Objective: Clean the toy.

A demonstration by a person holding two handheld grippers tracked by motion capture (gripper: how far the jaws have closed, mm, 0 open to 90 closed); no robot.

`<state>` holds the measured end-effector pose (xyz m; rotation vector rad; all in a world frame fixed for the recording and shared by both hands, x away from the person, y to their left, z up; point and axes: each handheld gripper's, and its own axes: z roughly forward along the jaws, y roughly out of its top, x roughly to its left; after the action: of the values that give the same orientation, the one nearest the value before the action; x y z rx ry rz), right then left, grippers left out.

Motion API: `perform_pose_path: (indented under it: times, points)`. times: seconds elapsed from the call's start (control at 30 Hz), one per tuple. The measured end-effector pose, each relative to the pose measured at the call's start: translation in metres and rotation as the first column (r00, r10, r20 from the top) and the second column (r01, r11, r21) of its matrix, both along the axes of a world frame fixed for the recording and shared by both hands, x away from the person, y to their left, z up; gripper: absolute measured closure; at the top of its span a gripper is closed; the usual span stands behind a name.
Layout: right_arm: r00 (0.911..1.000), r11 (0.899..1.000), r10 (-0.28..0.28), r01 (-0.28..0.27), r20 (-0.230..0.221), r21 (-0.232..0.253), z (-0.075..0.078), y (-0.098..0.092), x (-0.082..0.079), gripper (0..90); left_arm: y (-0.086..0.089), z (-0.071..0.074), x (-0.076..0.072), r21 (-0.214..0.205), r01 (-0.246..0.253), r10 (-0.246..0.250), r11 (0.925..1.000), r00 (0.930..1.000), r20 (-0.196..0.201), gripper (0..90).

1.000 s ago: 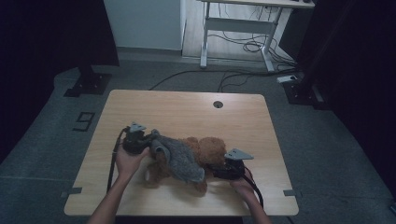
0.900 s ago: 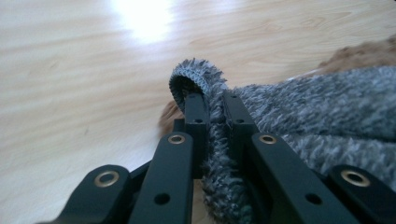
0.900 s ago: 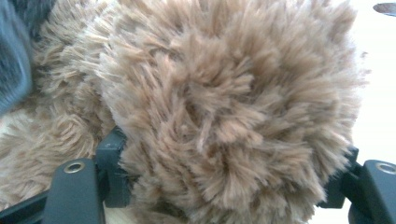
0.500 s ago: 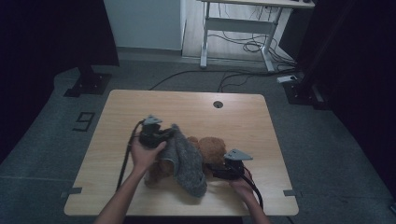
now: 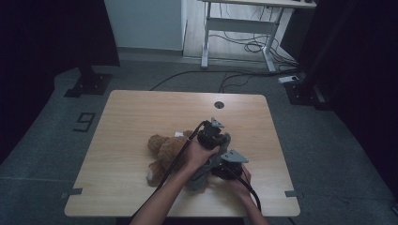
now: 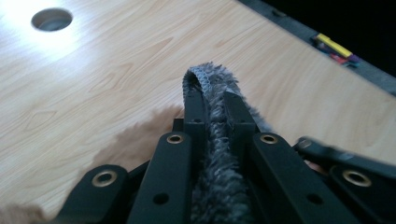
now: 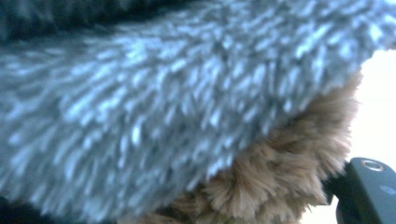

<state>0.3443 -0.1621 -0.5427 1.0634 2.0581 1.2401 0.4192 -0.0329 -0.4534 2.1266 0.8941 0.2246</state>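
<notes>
Left claw (image 6: pixel 212 107), jaws pinched tight on the grey knit garment (image 6: pixel 210 84), draws it across the brown teddy bear (image 5: pixel 164 152) lying near the table's (image 5: pixel 141 117) front edge. Right claw (image 5: pixel 225 169) is pressed into bear and garment; its jaws have just been closing, grip undetermined. Risk: fabric slipping from the pinch, or the bear dragging along.

**Grey fabric over brown fur, very close**

A fuzzy grey fabric (image 7: pixel 163 102) covers most of the right gripper view, from the top left down toward the right. It is blurred because it is so near. Under its lower edge, brown plush fur (image 7: pixel 275 182) comes out, touching the grey. At the bottom right corner, a black part of the tool (image 7: pixel 366 191) stands just beside the fur. Behind is bright.
</notes>
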Motion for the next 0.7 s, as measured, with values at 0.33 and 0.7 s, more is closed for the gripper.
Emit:
perform_pose_path:
  times: [0.33, 0.7]
  points:
    - [0.9995, 0.999, -0.015, 0.016, 0.029, -0.033, 0.000, 0.003, 0.000, 32.6, 0.079, -0.002, 0.009, 0.135, -0.160, 0.161, 0.9777, 0.9869, 0.007, 81.5]
    - [0.9987, 0.999, -0.032, 0.033, 0.041, -0.041, -0.002, 0.003, 0.004, 32.7, 0.193, -0.030, 0.003, 0.113, -0.335, 0.342, 0.9353, 0.9387, -0.044, 81.6]
